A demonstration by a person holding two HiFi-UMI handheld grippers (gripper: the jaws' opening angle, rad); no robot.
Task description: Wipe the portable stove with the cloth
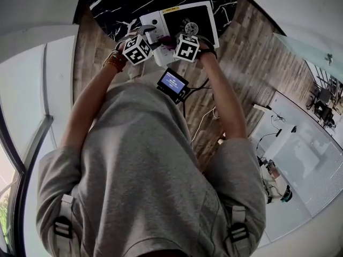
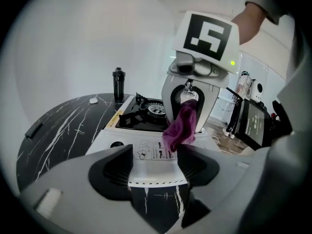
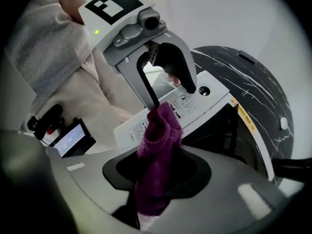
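The portable stove, white with a black burner top, sits on a black marble table. My right gripper points steeply down over the stove's front panel. It is shut on a purple cloth that bunches up above its jaws. In the left gripper view that cloth hangs from the right gripper just above the stove's near edge. My left gripper is open in front of the panel, with nothing between its fingers. The right gripper view shows the left gripper close by with its jaws apart.
A black canister and a small white object stand at the back of the table, behind the stove. A screen device hangs at the person's waist, with cables trailing onto the wood floor. The table edge runs just below the stove.
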